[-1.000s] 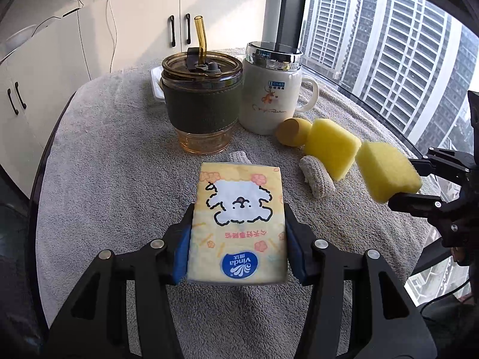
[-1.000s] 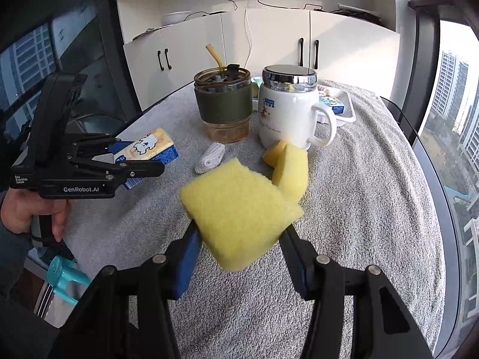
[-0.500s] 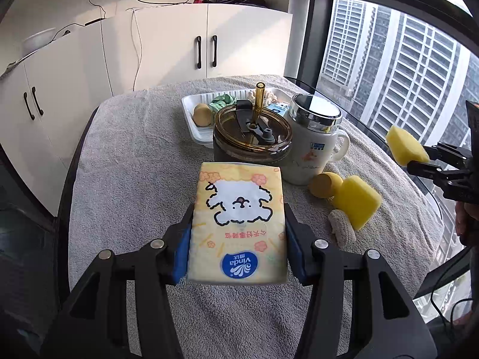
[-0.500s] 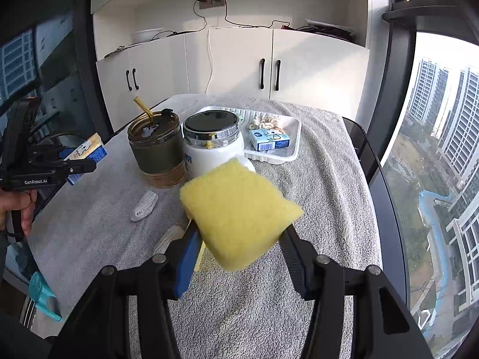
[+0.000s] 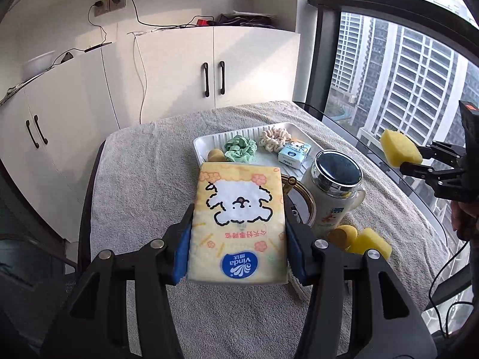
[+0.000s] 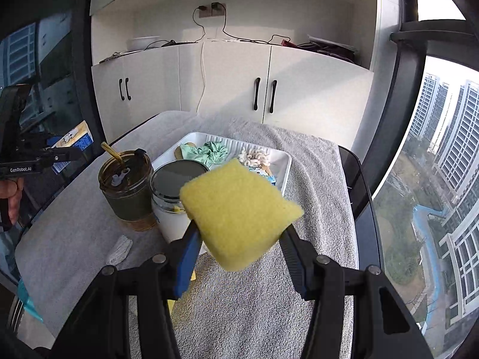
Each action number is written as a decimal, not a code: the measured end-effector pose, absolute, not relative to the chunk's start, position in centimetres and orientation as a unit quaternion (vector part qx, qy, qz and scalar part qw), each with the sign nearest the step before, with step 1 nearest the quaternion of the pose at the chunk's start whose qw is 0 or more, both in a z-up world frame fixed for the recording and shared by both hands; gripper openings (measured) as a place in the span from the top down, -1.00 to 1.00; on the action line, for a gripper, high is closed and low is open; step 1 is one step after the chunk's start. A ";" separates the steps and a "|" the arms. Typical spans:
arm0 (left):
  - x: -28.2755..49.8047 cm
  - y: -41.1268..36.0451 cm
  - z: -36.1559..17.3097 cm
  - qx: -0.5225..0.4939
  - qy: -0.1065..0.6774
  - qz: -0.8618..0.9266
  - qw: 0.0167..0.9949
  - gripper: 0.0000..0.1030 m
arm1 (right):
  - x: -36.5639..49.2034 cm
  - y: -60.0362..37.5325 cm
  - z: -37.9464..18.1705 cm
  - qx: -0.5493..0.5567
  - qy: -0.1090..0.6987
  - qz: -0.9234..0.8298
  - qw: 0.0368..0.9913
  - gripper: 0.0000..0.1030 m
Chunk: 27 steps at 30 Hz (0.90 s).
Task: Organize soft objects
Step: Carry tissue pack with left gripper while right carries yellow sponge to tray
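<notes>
Tissue pack and sponge held aloft, the white tray ahead of both jaws.

The left gripper (image 5: 238, 248) has its jaws clenched on a yellow Vinda tissue pack (image 5: 238, 224), the pack lying flat between the blue pads (image 5: 181, 257) and jutting forward past them; the right gripper (image 6: 238, 239) grasps a yellow sponge (image 6: 239, 212) the same way — corner-on, tilted. The white tray (image 5: 206, 143) on the towel-covered desk (image 5: 143, 179) lies ahead of and below both loads, beyond the lidded mug (image 5: 335, 191) and the glass tumbler (image 6: 127, 188). Done well, each load would probably be carried over the cups rather than between them, then lowered onto bare tray floor beside the green scrunchie (image 5: 241, 149) before the jaws release — one hand at a time to avoid crowding.
</notes>
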<state>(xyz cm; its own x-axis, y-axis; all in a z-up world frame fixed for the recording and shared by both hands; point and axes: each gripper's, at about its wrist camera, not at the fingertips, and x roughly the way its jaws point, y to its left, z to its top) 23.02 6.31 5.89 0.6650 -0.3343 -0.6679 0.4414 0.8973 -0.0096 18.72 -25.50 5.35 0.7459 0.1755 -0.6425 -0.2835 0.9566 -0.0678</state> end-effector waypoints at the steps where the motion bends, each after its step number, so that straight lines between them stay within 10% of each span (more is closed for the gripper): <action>1: 23.8 6.3 6.1 0.075 0.350 -0.215 0.909 0.02 | 19.5 -25.7 5.5 -0.080 0.335 0.124 0.931 -0.08; 27: 43.9 -2.4 0.2 0.148 0.399 -0.329 0.843 0.02 | 41.5 -24.1 -0.3 -0.131 0.413 0.165 0.886 -0.08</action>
<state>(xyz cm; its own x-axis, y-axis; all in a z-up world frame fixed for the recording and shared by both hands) 43.92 -2.43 0.18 0.4648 -0.4366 -0.7703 0.6730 0.7396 -0.0130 41.53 -24.13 -0.33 0.6036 0.1848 -0.7756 -0.4014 0.9109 -0.0954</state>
